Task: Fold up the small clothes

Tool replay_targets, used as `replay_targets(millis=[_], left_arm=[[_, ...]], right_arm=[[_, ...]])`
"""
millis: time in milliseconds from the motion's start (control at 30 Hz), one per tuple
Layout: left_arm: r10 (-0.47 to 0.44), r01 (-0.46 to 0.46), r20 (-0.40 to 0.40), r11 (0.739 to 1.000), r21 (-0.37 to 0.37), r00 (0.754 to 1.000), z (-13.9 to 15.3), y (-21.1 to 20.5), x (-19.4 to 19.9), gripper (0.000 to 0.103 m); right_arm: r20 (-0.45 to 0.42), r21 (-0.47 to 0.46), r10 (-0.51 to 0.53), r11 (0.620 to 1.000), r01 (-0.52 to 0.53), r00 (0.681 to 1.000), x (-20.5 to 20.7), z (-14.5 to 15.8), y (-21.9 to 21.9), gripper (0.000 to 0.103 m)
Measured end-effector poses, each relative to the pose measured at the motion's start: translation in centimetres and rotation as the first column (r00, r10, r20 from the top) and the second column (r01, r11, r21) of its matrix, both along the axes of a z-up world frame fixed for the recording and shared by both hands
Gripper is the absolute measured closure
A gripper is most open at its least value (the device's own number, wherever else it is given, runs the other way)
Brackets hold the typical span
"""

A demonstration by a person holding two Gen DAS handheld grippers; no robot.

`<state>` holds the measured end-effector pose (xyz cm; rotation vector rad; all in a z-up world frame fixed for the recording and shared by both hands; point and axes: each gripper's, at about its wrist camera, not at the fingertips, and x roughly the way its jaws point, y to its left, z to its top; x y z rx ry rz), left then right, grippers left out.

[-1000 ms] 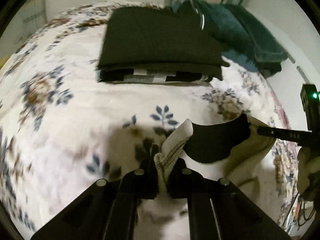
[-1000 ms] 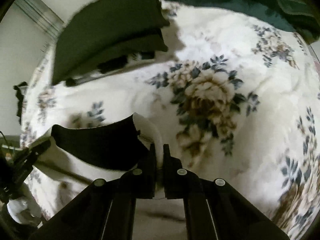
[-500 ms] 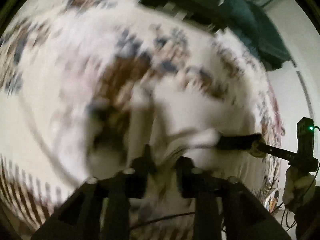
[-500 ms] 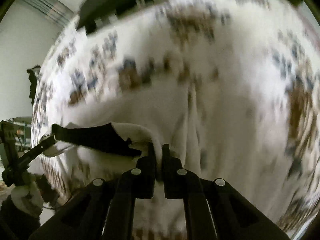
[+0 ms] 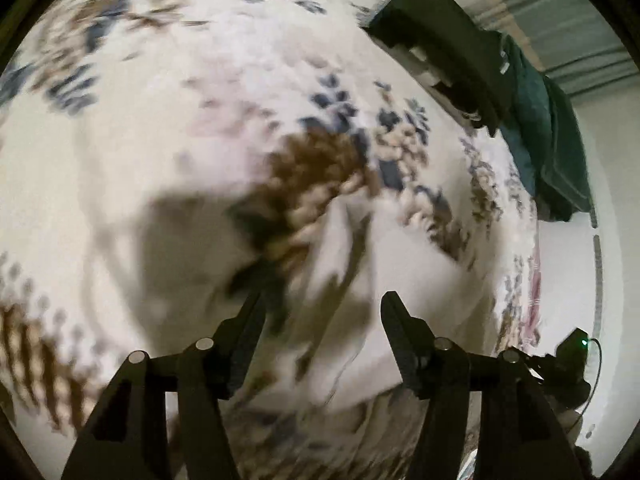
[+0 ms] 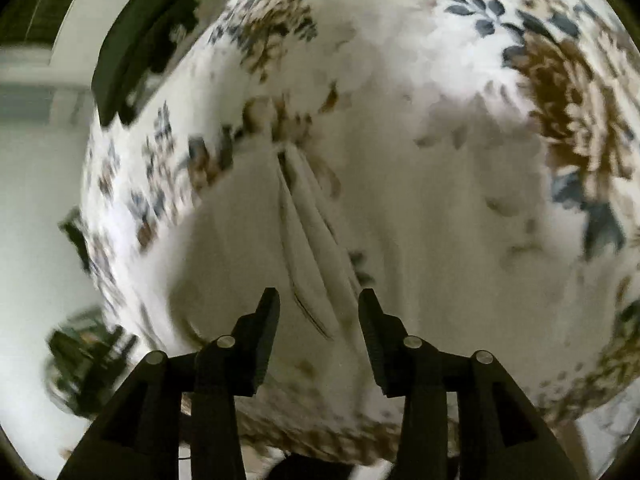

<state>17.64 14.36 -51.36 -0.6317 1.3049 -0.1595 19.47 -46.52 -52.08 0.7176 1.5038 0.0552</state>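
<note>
Both grippers stand with their jaws spread wide and nothing between them. The left gripper hovers over a cream garment that lies on the bed, and the right gripper points at the same garment from the other side.

The garment is soft, pale cloth, lying flat on the bedcover with long narrow folds running away from the right gripper's fingers — a thin dark line of stitching follows one fold edge. Motion blur smears much of it in the left wrist view, so its outline there is hard to trace against the cover.

The bedcover is a plush, fleecy white fabric printed with large brown roses and blue-grey leaves; its pile shows as small tufts.

At the far side of the bed sits a stack of folded dark clothes — flat, rectangular, with a lighter striped layer showing at its edge. The same stack appears in the right wrist view. Next to it lies a crumpled teal towel of thick, looped texture.
</note>
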Motion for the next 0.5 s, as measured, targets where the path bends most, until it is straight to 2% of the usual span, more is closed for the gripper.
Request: replay_targets(millis=[133,200,233,267,300,333,433,500], left_arm=[[-0.104,0.105,-0.017,0.994,0.020,0.994,-2.5,-3.5,4.4,0.046],[-0.148,0.148,-0.009,0.987,0.055,0.989,-3.4,-4.9,5.9,0.054],[-0.181,0.180,0.006,0.980,0.080,0.984,-3.7,-5.6,6.6,0.085],[-0.205,0.204,0.006,0.973,0.106,0.979,-4.0,-6.0,7.1,0.093],[-0.222,0.220,0.005,0.968,0.123,0.975,-4.1,-6.1,7.4,0.094],[-0.234,0.230,0.022,0.965,0.130,0.972,-4.1,-6.0,7.9,0.095],[-0.225,0.219,0.032,0.968,0.120,0.974,-4.3,-4.9,9.5,0.095],[-0.220,0.215,0.026,0.969,0.118,0.975,-4.8,-4.2,10.3,0.095]], right_arm=[[-0.002,0.059,-0.071,0.996,0.071,0.997,3.2,-2.6,0.6,0.060],[-0.018,0.087,-0.085,0.992,0.086,0.996,4.9,-3.9,1.6,0.060],[-0.023,0.099,-0.083,0.991,0.085,0.996,5.6,-4.6,2.1,0.060],[-0.021,0.089,-0.073,0.993,0.075,0.997,6.1,-4.7,2.6,0.060],[-0.005,0.069,-0.055,0.996,0.055,0.998,6.7,-4.4,3.4,0.079],[0.023,0.008,-0.030,1.000,0.030,0.999,7.1,-3.9,4.0,0.096],[0.040,-0.083,-0.022,0.996,0.025,0.999,7.8,-3.4,3.8,0.097],[0.022,-0.091,-0.046,0.995,0.048,0.999,8.1,-3.9,3.1,0.097]])
